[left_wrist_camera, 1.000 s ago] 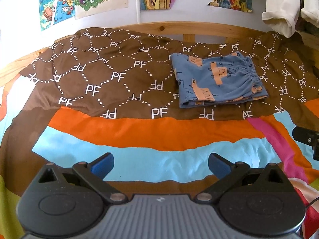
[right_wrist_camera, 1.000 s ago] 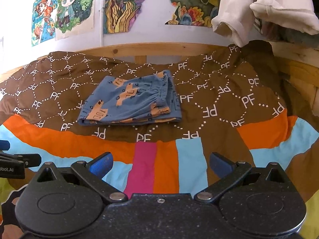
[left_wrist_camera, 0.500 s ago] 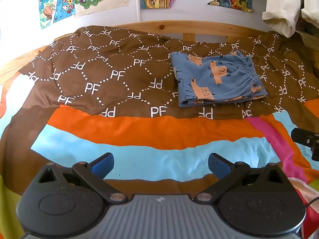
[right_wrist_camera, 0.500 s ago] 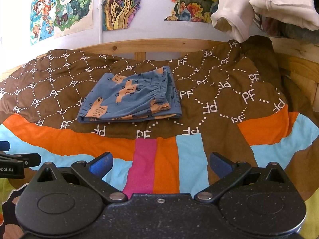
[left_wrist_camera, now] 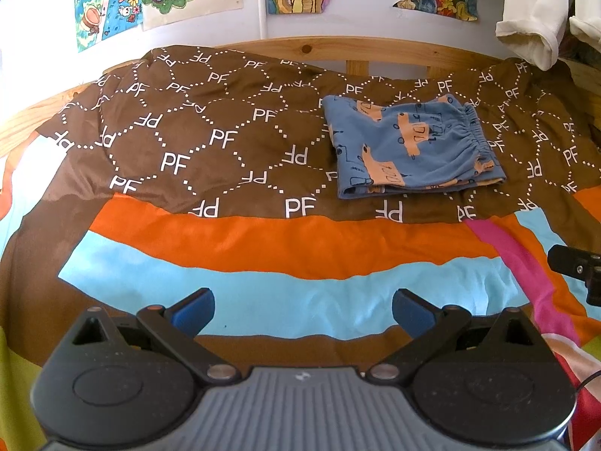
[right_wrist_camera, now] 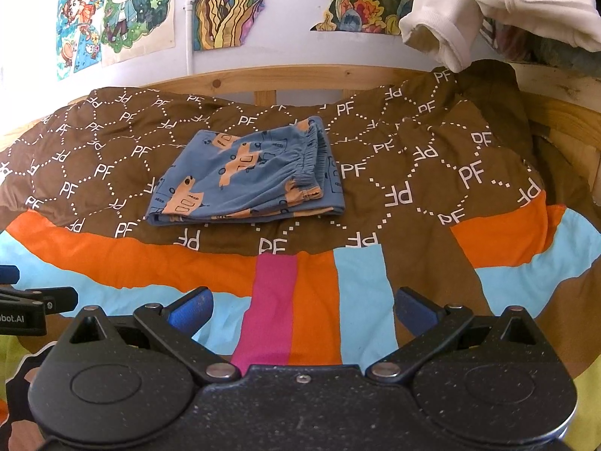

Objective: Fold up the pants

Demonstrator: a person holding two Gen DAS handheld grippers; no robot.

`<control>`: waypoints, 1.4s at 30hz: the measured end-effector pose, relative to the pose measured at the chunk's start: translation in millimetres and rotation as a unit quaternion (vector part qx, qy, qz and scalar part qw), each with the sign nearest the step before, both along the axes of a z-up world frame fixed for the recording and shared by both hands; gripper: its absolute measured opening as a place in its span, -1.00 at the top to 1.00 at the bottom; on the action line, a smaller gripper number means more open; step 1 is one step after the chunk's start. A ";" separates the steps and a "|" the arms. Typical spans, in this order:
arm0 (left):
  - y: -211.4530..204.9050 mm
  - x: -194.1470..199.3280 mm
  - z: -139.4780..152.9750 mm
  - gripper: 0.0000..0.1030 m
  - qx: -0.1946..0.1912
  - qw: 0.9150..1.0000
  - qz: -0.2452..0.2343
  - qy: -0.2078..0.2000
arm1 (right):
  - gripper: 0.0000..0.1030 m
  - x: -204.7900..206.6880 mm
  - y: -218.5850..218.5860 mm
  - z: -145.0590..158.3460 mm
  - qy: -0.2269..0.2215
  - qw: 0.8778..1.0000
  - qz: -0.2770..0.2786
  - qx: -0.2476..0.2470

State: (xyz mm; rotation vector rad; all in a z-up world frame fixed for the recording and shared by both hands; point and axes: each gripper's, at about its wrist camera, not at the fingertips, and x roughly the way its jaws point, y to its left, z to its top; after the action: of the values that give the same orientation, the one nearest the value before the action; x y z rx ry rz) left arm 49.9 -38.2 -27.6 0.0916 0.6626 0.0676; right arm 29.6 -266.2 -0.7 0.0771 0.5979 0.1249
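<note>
Left gripper [left_wrist_camera: 303, 310] and right gripper [right_wrist_camera: 300, 310] both gape wide, empty; folded pants [right_wrist_camera: 249, 174] lie ahead toward the bed's head edge, long axis crosswise, right gripper nearer.

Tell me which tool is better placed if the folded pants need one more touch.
Right, marginally. From the right tool the pants lie nearly straight ahead; from the left tool they sit off to the right. Both tools are open and empty, well short of the pants.

The posters [right_wrist_camera: 221, 3] (perhaps four) and hanging white clothes [right_wrist_camera: 499, 7] run off the top edge.
</note>
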 end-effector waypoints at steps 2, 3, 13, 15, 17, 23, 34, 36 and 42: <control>-0.1 0.2 0.1 -1.00 0.000 1.000 0.000 0.001 | -0.99 0.4 -0.3 -0.1 0.001 1.000 0.000 0.000; 0.2 0.2 0.2 -1.00 0.000 1.000 -0.001 0.001 | -0.99 0.7 -0.5 -0.2 0.002 1.000 0.001 0.000; 0.7 -0.3 -0.7 -1.00 0.000 1.000 -0.001 0.003 | -0.99 1.7 -0.1 -1.3 0.005 1.000 0.003 -0.001; 1.0 -0.4 -1.1 -1.00 -0.001 1.000 -0.001 0.003 | -0.99 1.7 0.0 -1.2 0.005 1.000 0.003 -0.001; 1.2 -1.2 -1.7 -1.00 -0.001 1.000 -0.001 0.004 | -0.99 1.8 0.0 -1.0 0.005 1.000 0.002 -0.001; 1.3 -1.3 -1.9 -1.00 -0.001 1.000 -0.001 0.005 | -0.99 2.0 -0.2 -0.8 0.005 1.000 0.003 -0.001; 1.0 -1.9 -3.0 -1.00 -0.003 1.000 -0.002 0.007 | -0.99 1.9 0.0 -1.3 0.007 1.000 0.003 -0.001; 1.3 -1.6 -3.0 -1.00 -0.003 1.000 -0.003 0.007 | -0.99 1.8 0.4 -2.5 0.007 1.000 0.003 0.000; 0.1 -2.0 -2.8 -1.00 0.002 1.000 -0.001 0.011 | -0.99 2.2 0.5 -3.6 0.009 1.000 0.005 -0.001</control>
State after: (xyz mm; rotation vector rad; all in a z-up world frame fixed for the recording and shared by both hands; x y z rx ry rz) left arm 47.9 -38.0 -30.4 0.0975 0.6835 0.0658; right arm 31.8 -265.7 -4.3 0.0732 0.6158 0.1339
